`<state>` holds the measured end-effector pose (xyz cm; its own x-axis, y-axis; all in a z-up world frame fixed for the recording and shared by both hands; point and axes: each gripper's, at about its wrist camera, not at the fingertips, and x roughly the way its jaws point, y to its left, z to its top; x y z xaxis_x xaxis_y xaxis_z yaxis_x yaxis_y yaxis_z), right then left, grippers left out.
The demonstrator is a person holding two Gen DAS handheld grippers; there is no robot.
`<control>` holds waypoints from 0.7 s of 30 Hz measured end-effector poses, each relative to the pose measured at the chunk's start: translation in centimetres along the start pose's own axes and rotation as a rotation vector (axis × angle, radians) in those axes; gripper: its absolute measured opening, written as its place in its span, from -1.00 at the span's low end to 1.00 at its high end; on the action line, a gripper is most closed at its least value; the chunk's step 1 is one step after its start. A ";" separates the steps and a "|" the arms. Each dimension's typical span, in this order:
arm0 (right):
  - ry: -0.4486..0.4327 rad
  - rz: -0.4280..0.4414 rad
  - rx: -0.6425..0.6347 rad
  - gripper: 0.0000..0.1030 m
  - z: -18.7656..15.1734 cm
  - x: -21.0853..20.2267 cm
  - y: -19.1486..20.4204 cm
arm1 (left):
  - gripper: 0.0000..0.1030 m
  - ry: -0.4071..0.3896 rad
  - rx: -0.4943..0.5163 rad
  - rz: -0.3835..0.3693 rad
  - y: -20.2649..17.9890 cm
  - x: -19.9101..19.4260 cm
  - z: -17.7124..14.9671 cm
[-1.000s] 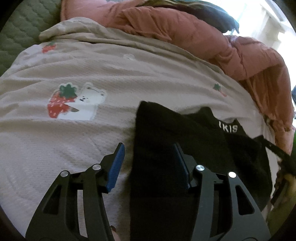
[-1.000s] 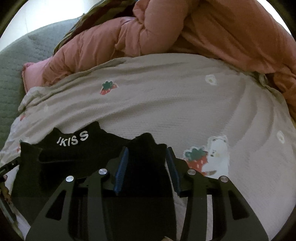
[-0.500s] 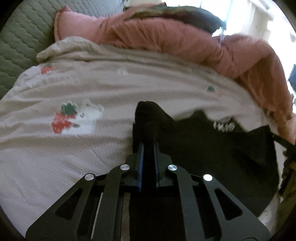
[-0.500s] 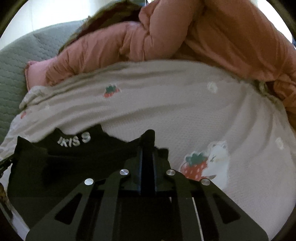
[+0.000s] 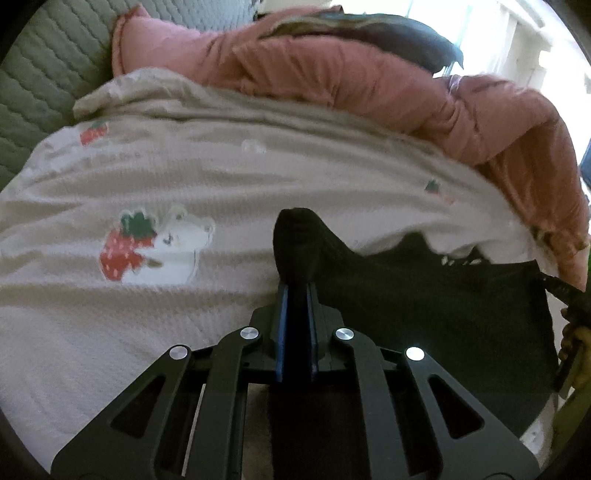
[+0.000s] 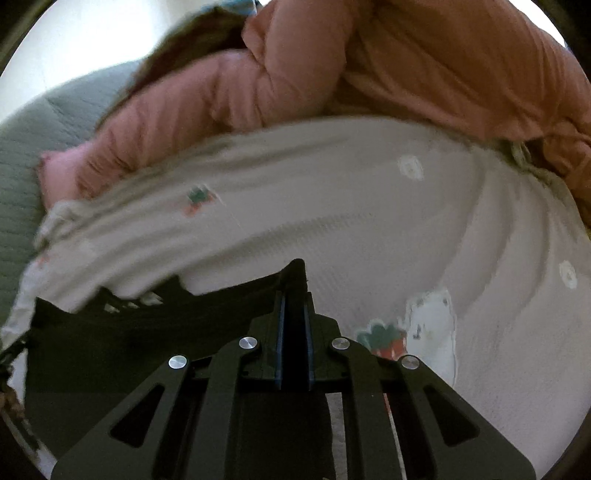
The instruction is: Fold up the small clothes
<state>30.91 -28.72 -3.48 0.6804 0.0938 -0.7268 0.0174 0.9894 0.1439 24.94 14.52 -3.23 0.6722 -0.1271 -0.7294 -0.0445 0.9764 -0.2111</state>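
The black garment [image 5: 424,295] lies spread on a pale blanket [image 5: 184,177], dark and matte, with a strip of white lettering near its far edge, too smeared to read. Each end of it is pinched up into a small peak: the left gripper [image 5: 295,291] is clamped on one corner, the right gripper [image 6: 294,295] on the other, cloth squeezed between the blue pads of both. The jaws of both have just been closing onto that cloth.

From the left gripper's view the garment runs off to the right, and a dark strap [image 5: 561,288] crosses its far corner. This view also shows a large strawberry-and-bear print [image 5: 155,245] clearly on the blanket. The right gripper's view is blurred; the garment stretches off to its left there, with the lettering [image 6: 133,301] just a pale smudge and the same kind of bear print [image 6: 417,328] sitting low beside the gripper.

The blanket is cream with a fine waffle weave and scattered small strawberries. Behind it a pink quilt [image 5: 369,85] is heaped in thick folds, with a dark cloth [image 5: 388,33] draped on top. A green quilted cover [image 5: 33,85] lies at the side, and bright daylight floods the far corner.
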 end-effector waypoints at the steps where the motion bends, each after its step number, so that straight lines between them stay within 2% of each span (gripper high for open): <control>1: 0.011 -0.015 -0.004 -0.84 -0.3 0.4 0.0 | -0.90 0.014 0.001 0.008 0.1 0.4 -0.2; 9: 0.044 -0.115 -0.042 -0.72 -1.0 1.1 0.4 | -0.76 0.012 0.047 0.066 -0.6 0.5 -1.1; 11: 0.043 -0.138 -0.052 -0.51 -1.1 0.7 0.5 | -0.67 0.012 0.041 0.074 -0.5 0.1 -1.1; 12: 0.043 -0.136 -0.051 -0.47 -1.1 0.5 0.5 | -0.67 0.009 0.036 0.072 -0.4 -0.2 -1.1; 15: 0.053 -0.090 -0.005 -0.18 -1.2 -0.7 0.2 | -0.63 -0.018 0.007 0.075 0.1 -1.6 -1.0; 17: 0.032 -0.061 0.005 -0.02 -1.6 -2.1 0.3 | -0.36 -0.041 -0.007 0.071 0.3 -2.8 -0.9; 19: 0.012 -0.069 -0.019 0.09 -2.1 -3.3 0.8 | -0.33 -0.066 -0.014 0.069 0.3 -3.9 -0.8; 21: -0.004 -0.071 -0.046 0.10 -2.5 -4.3 1.4 | -0.30 -0.087 -0.011 0.070 0.0 -5.0 -0.9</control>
<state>26.21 -27.49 -1.81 0.6817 0.0227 -0.7312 0.0321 0.9976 0.0609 20.95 14.95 -0.16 0.7287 -0.0430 -0.6835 -0.1010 0.9804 -0.1694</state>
